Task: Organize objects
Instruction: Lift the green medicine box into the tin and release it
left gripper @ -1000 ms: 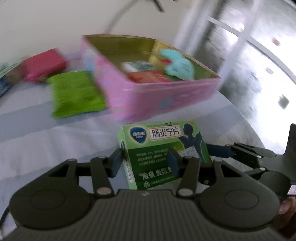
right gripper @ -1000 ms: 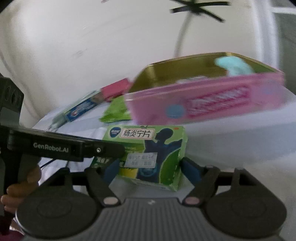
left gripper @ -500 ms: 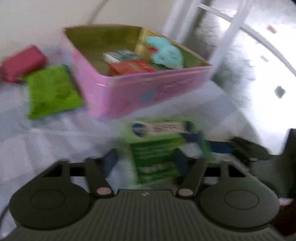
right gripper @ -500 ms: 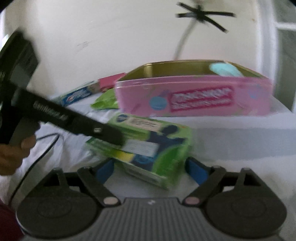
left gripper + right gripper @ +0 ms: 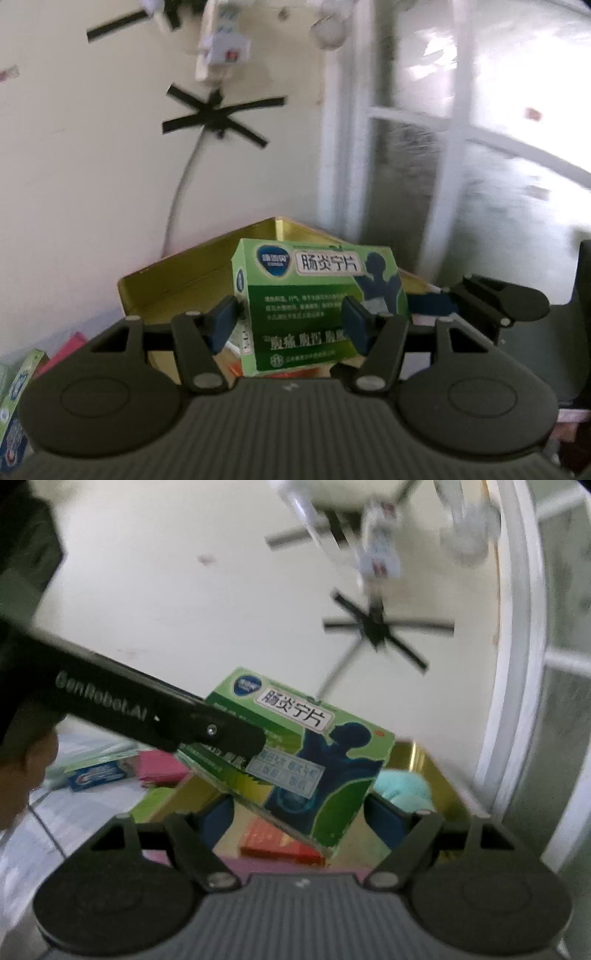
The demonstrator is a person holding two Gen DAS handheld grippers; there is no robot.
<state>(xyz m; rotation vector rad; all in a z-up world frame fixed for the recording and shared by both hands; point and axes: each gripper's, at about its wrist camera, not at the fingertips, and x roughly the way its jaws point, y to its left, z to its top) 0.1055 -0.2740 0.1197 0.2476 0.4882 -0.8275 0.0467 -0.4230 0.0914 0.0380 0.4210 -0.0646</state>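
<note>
A green medicine box hangs in the air over the open pink tin with a gold inside. My left gripper is shut on it: one pad lies on its printed face, the other at its left edge. The right gripper's finger reaches in from the right with its blue pad at the box's end. In the right wrist view the green box spans my right gripper, whose jaws are closing on it. The left gripper's black finger crosses the box's upper left. Below is the tin.
Inside the tin lie a teal soft thing and a red box. On the table to the left are a toothpaste box, a pink-red pack and a green pack. A wall and a window frame stand close behind.
Both grippers have lifted the green box off the table and carried it forward over the tin. The box has tilted in the right wrist view.
</note>
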